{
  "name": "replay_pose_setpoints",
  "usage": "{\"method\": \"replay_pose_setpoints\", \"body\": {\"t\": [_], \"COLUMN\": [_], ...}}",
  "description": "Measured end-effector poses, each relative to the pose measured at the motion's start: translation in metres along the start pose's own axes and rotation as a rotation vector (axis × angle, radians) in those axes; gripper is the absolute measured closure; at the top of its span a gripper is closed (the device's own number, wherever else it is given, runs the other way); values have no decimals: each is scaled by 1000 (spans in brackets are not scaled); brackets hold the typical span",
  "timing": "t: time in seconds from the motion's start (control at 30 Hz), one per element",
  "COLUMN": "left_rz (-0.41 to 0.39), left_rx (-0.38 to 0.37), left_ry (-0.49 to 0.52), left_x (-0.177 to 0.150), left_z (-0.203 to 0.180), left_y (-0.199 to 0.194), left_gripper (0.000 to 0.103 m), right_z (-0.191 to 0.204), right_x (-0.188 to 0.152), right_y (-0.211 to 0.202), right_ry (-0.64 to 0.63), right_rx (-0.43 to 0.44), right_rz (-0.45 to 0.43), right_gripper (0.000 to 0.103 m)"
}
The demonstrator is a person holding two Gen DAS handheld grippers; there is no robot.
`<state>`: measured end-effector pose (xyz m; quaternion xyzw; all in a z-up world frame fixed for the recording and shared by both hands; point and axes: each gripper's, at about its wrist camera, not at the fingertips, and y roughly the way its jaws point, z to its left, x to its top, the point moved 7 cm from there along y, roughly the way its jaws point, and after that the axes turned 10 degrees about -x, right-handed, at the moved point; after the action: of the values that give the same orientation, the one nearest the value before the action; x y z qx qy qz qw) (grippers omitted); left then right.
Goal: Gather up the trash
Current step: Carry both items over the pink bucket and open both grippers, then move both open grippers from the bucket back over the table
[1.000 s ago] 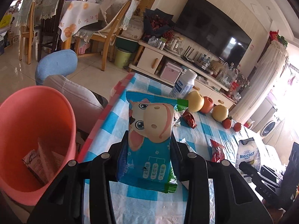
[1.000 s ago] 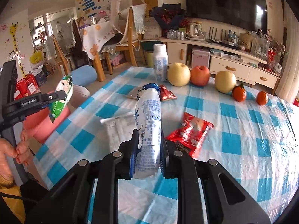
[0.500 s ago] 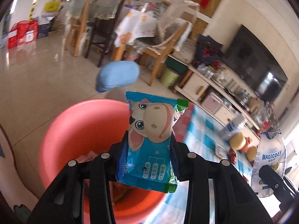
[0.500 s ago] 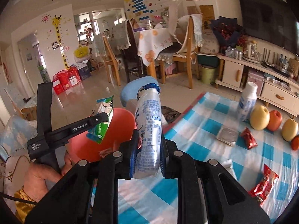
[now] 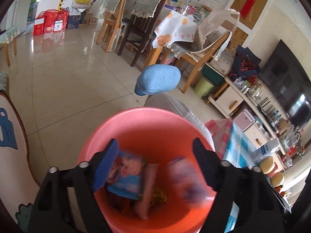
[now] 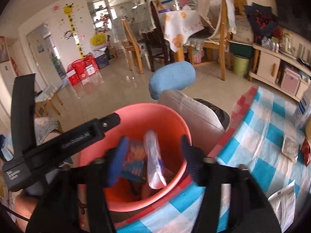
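Observation:
A coral plastic bucket (image 5: 145, 111) (image 6: 147, 106) stands on the floor beside the table's corner. My left gripper (image 5: 154, 149) hangs over it with its jaws opening and nothing between the pads. The blue cartoon packet (image 5: 126, 174) (image 6: 134, 161) lies loose inside the bucket, below the left pad. My right gripper (image 6: 154, 141) is also above the bucket, jaws opening. The white milk pouch (image 6: 154, 161) drops free between them, clear of both pads, and shows as a blur in the left wrist view (image 5: 186, 178). Older wrappers lie at the bucket's bottom.
A grey chair with a blue headrest (image 5: 157, 79) (image 6: 171, 77) stands just behind the bucket. The blue-checked table (image 6: 272, 136) on the right holds a silver packet (image 6: 289, 147), a red wrapper (image 6: 306, 153), a white wrapper (image 6: 285, 200) and fruit (image 5: 269, 163).
Both grippers swung left from the table to over the bucket. Both then opened, releasing the blue cartoon packet and the white pouch, which have dropped into the bucket.

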<state>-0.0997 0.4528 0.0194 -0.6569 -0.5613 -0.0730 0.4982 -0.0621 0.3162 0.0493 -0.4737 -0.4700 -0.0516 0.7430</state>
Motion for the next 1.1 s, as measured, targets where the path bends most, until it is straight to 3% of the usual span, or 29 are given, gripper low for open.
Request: {"method": "replay_pose_setpoints", "body": {"t": [0.03, 0.1, 0.23, 0.4, 0.57, 0.73, 0.93, 1.1], "left_rz": [-4, -30, -107, -156, -181, -141, -35, -6], "left_rx": [9, 20, 26, -47, -123, -166, -141, -118], "left_ry": [3, 9, 21, 28, 120, 229, 330, 361], "left_x": [0, 1, 4, 2, -6, -23, -45, -59], "left_z": [0, -2, -8, -26, -63, -94, -120, -134], "left_y": [0, -3, -10, -15, -18, -13, 0, 7], "left_gripper": [20, 15, 11, 11, 9, 8, 8, 8], "right_z": [-4, -14, -35, -56, -68, -82, -101, -116], "right_x": [-6, -12, -28, -54, -79, -94, -110, -130], "right_y": [-3, -10, -30, -52, -75, -101, -129, -149], "right_ry": [11, 19, 0, -66, -138, -149, -134, -135], "right_rx": [-2, -37, -120, -225, -296, -333, -376, -408], "right_rz": [-6, -16, -39, -58, -80, -116, -147, -149], "right_gripper": [34, 22, 20, 17, 17, 10, 4, 4]}}
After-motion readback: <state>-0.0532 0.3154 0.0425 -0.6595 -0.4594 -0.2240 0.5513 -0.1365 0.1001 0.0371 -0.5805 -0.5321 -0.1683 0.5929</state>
